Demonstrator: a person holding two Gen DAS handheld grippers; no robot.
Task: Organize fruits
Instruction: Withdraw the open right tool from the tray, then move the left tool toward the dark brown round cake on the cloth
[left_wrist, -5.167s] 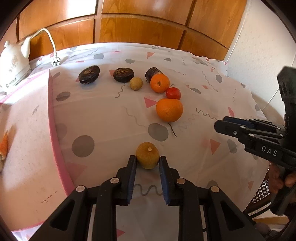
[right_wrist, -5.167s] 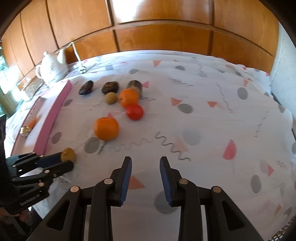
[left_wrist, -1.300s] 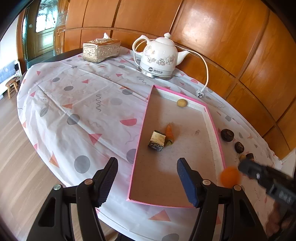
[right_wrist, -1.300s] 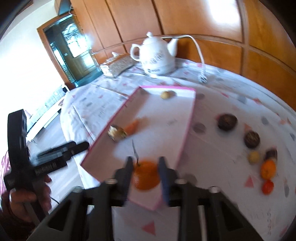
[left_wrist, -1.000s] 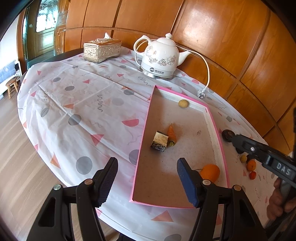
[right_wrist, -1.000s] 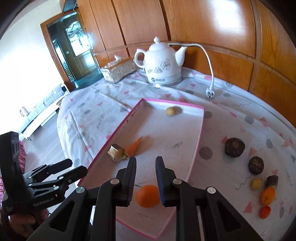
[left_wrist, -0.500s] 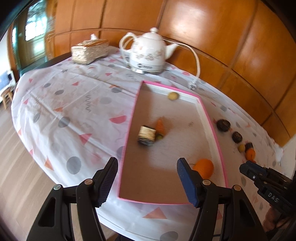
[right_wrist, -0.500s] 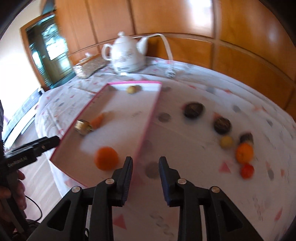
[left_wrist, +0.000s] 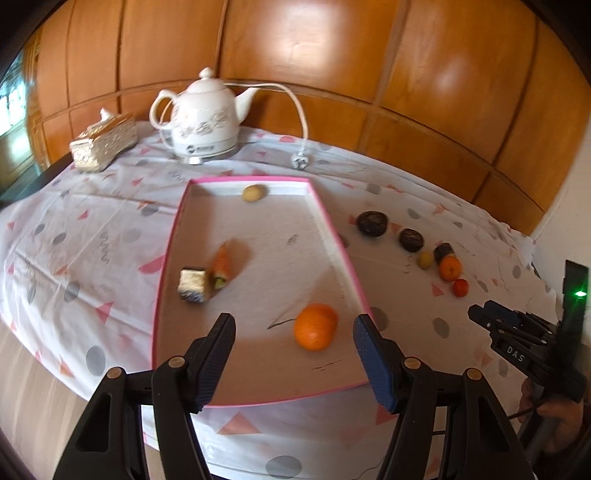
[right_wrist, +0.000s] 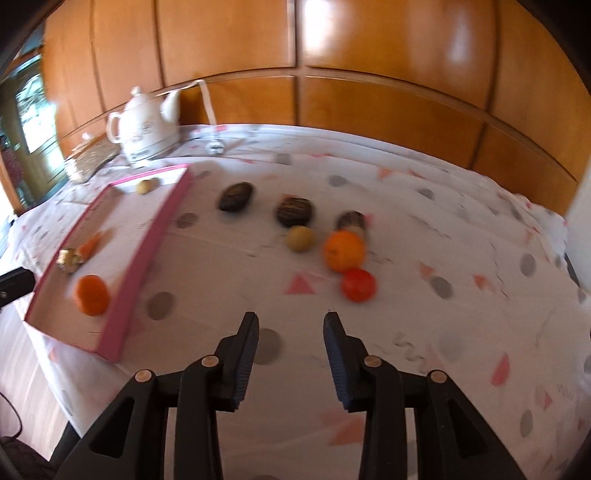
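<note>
— So, where's the big orange (left_wrist: 315, 326) sitting?

— Low in the left wrist frame, inside the pink-rimmed tray (left_wrist: 343, 258), near its right wall. Higher up in the tray lie a carrot piece (left_wrist: 222, 263) touching a small block (left_wrist: 192, 285), and a pale round fruit (left_wrist: 254, 193) by the far wall.

— And the claws?

— Left gripper (left_wrist: 293, 360) stands wide apart, nothing clamped; the orange shows between its fingers but beyond them. Right gripper (right_wrist: 291, 354) is spreading its jaws, nothing between them, only tablecloth (right_wrist: 424, 229) below.

— What's outside the tray?

— Centre of the right wrist frame: two dark fruits (right_wrist: 236, 196) (right_wrist: 294, 211), a yellowish one (right_wrist: 300, 238), a smaller orange (right_wrist: 343, 251) touching a dark piece (right_wrist: 351, 221), and a red tomato (right_wrist: 358, 285) just below. White kettle (right_wrist: 144, 131) upper left.
</note>
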